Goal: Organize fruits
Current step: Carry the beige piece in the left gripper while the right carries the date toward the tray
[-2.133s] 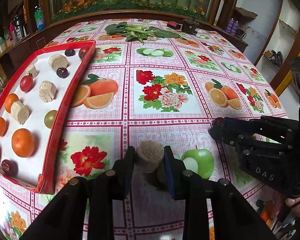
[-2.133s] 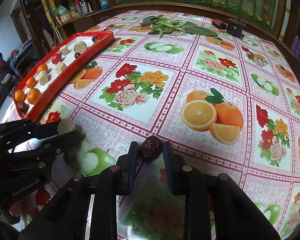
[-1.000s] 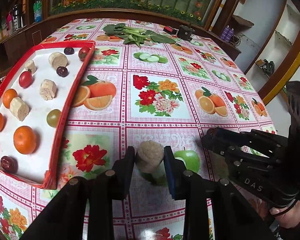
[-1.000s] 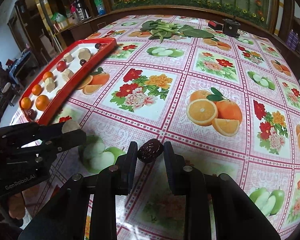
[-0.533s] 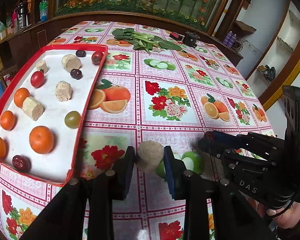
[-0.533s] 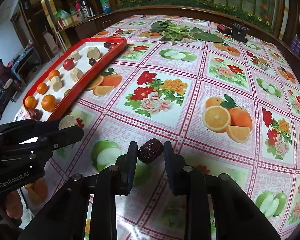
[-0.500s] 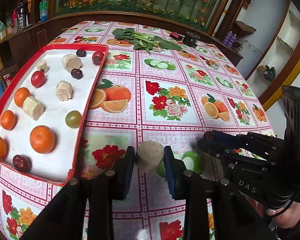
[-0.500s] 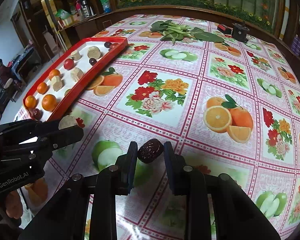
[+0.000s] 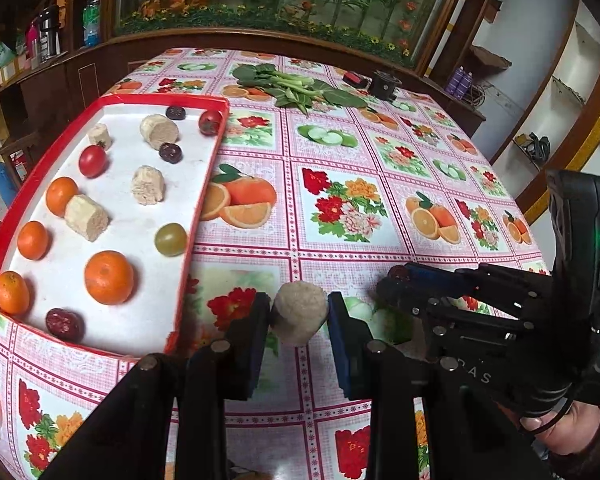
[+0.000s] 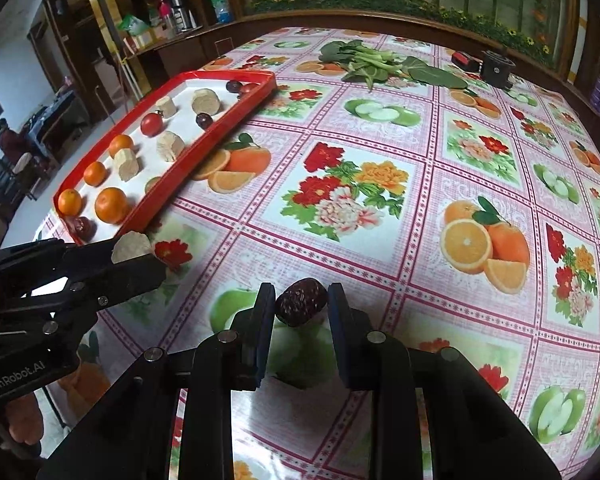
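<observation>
Through the left wrist view, your left gripper (image 9: 299, 316) is clamping a beige cylinder piece (image 9: 299, 313) above the tablecloth (image 9: 340, 184), just right of the red tray (image 9: 198, 208) that is holding oranges, tomatoes and dates. Through the right wrist view, your right gripper (image 10: 301, 307) is pinching a dark red date (image 10: 301, 306) over the printed apples, well apart from the tray (image 10: 204, 140).

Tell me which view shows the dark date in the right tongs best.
The right wrist view: the date sits centred and close between the right tongs, its wrinkled skin plain. The left wrist view shows only a dark tip of it at the end of those tongs, seen from the side.
</observation>
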{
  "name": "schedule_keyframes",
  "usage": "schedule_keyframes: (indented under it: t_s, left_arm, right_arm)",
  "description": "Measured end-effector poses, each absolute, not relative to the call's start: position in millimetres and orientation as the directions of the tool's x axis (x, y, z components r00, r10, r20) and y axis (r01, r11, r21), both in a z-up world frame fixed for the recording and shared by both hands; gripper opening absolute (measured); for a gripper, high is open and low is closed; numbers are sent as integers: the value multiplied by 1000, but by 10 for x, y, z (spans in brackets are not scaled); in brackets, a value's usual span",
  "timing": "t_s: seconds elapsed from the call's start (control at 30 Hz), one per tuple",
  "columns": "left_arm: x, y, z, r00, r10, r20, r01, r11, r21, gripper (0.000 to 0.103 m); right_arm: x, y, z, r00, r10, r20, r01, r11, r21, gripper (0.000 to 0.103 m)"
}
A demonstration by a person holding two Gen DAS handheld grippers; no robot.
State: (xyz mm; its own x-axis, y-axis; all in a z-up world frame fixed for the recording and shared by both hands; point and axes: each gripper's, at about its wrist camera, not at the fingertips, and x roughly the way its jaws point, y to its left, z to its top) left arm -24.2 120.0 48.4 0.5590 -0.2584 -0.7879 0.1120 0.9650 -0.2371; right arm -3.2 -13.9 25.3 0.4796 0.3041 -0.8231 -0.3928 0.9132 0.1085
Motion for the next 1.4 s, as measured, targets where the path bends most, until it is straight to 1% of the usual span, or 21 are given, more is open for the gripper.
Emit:
schedule_keyframes:
  t_s: [0.23, 0.47, 0.97, 1.4]
  left_arm:
    - [-290, 1316, 533, 569, -225, -791, 80, 972, -220, 32]
    - [-322, 1526, 617, 598, -203, -776, 28, 972, -233, 32]
    - [-310, 1982, 700, 622, -148, -769, -74, 966, -246, 32]
    - [-101, 2739, 830, 647, -10, -763, -195, 965, -178, 32]
  right_arm:
    - [-5, -7, 314, 472, 348, -810, -422, 896, 139, 26]
    - [62, 209, 337, 449, 375, -811, -469, 872, 143, 26]
    - [147, 579, 393, 435, 393, -810, -563, 821, 96, 26]
    - [419, 963, 704, 471, 442, -763, -619, 782, 71, 26]
